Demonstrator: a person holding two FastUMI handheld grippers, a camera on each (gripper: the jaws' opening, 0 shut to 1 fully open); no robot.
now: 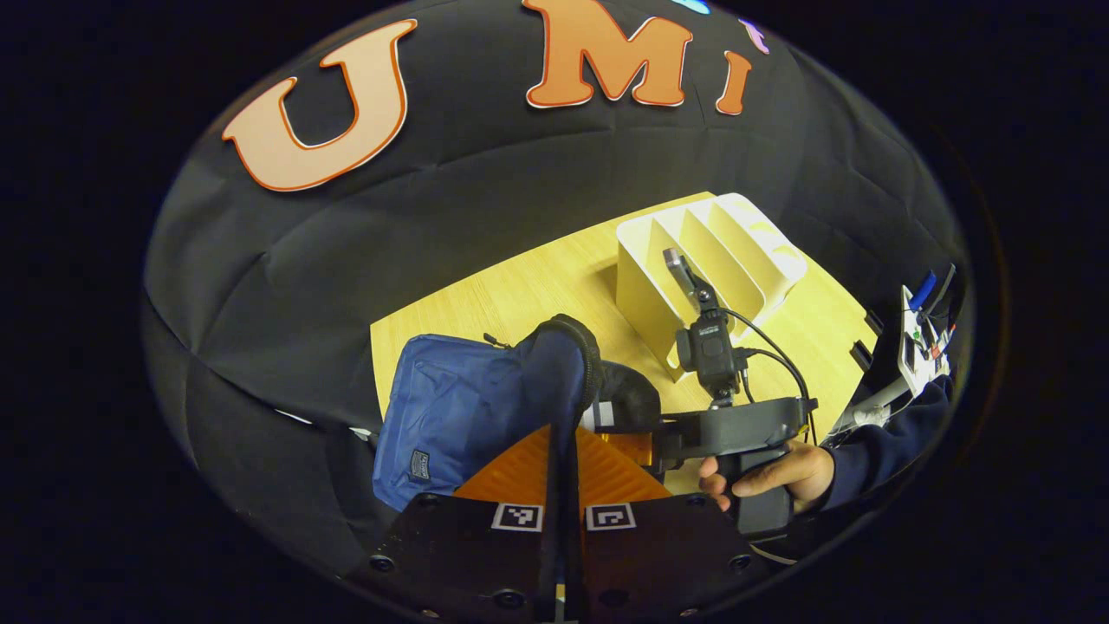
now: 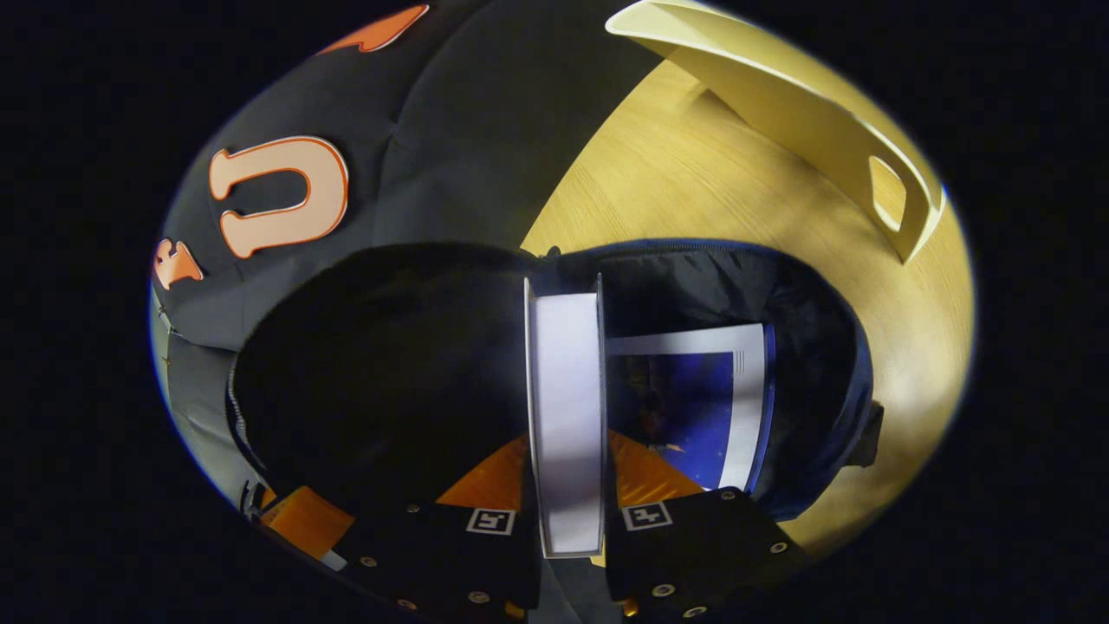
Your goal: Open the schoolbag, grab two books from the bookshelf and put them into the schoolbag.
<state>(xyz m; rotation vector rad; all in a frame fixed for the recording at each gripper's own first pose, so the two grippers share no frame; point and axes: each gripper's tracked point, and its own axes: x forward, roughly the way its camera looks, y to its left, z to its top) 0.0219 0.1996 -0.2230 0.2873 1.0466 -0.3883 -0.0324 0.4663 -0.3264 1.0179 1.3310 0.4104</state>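
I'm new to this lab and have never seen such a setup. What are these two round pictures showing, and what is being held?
A person holds a two-finger gripper in each hand, and each carries a camera looking along its own fingers. In the left gripper view, the left gripper is clamped on the open flap of the blue schoolbag; farther off a hand holds the other gripper. A white bookshelf stands on the wooden table, its slots empty. In the right gripper view, the right gripper grips a white book edge-on above the bag's opening, where a blue book already lies.
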